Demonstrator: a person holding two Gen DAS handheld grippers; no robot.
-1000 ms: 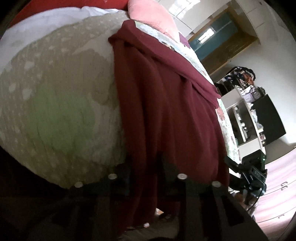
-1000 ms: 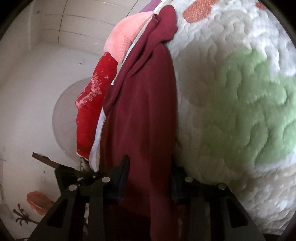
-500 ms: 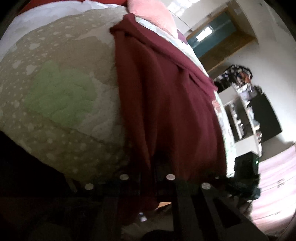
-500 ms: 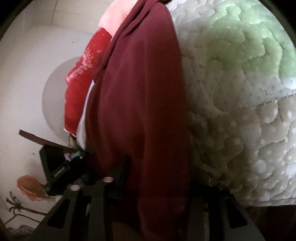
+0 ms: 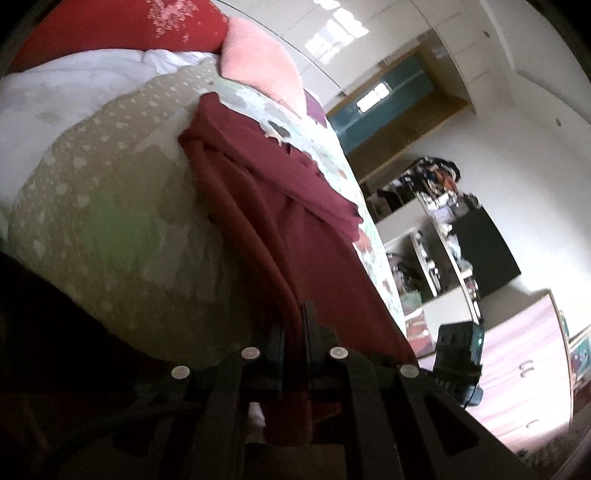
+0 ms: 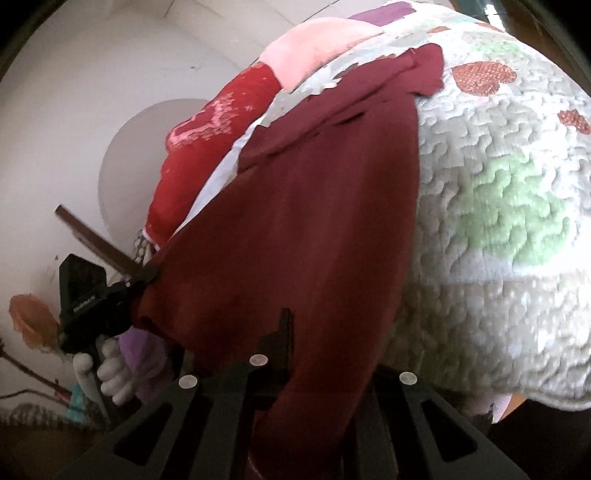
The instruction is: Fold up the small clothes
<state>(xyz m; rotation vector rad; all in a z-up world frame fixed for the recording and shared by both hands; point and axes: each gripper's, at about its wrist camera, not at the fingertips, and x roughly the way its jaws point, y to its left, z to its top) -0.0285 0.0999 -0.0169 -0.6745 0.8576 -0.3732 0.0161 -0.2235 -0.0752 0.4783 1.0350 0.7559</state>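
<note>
A dark red garment (image 5: pixel 291 221) lies stretched over the quilted bedspread (image 5: pixel 122 229), hanging over its near edge. My left gripper (image 5: pixel 293 332) is shut on the garment's near edge, with cloth bunched between the fingers. In the right wrist view the same garment (image 6: pixel 314 221) drapes over my right gripper (image 6: pixel 317 332); only the left finger (image 6: pixel 284 336) shows, the other is under cloth, gripping the hem. The left gripper (image 6: pixel 140 280) appears there at the left, held by a gloved hand, pinching the garment's other corner.
A pink pillow (image 5: pixel 258 66) and a red pillow (image 5: pixel 122 26) lie at the bed's head. Shelves with clutter (image 5: pixel 436 221) and a dark cabinet (image 5: pixel 484 254) stand by the right wall. The quilt (image 6: pixel 498 221) fills the right of the right wrist view.
Both grippers have closed on the garment's near edge and pulled back from the bed; the cloth is now drawn taut between them.
</note>
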